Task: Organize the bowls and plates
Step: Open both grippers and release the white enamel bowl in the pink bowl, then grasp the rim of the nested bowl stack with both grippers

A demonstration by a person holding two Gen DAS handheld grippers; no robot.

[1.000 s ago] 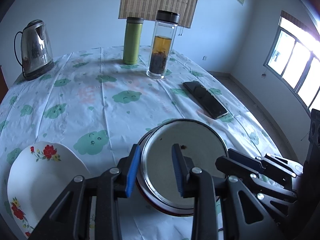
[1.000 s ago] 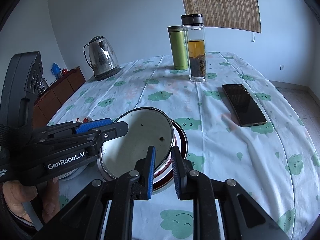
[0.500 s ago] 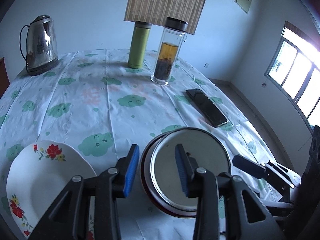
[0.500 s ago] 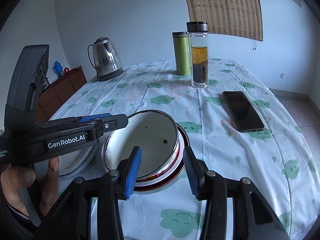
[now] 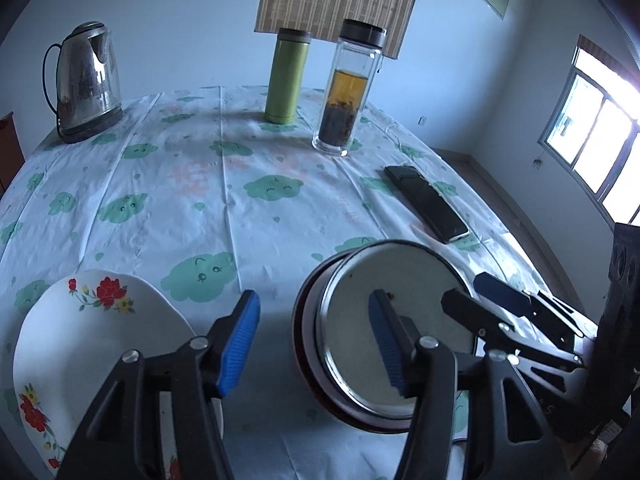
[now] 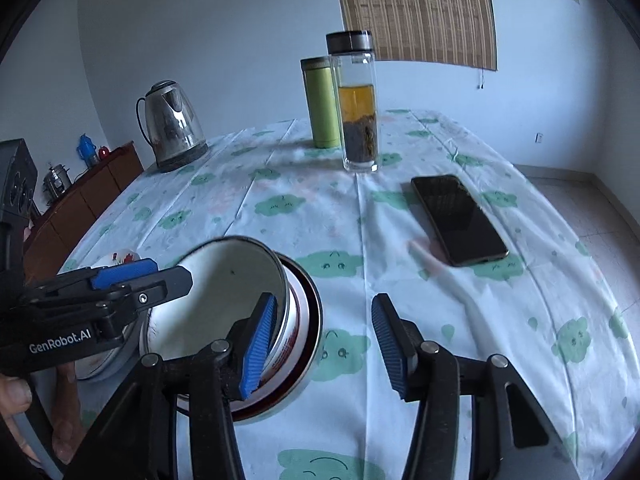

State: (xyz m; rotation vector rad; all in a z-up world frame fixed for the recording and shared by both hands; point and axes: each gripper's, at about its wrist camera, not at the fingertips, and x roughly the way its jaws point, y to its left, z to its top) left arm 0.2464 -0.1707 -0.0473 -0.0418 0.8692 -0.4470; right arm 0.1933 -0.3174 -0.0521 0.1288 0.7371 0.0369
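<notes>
Near the front edge of the counter (image 5: 248, 216), nested: a white enamel bowl (image 5: 394, 320) seated inside a wider red-rimmed bowl (image 6: 308, 320), the stack already made and resting on the cloth. Just released, judging by both sets of fingers standing apart with nothing pressed. Left gripper (image 5: 316, 340) straddling the near rim, one finger outside, one over the white basin, jaws just widened, gripping nothing. Right gripper (image 6: 320, 332) likewise freshly spread, left finger beside the bowl wall, right finger over bare cloth. Off to the left, a flowered plate (image 5: 80, 344), probably next for sorting. Farther back: phone (image 6: 460, 220), glass tea bottle (image 5: 346, 92), green flask (image 5: 286, 76), kettle (image 5: 86, 80), kept clear of the working area.
</notes>
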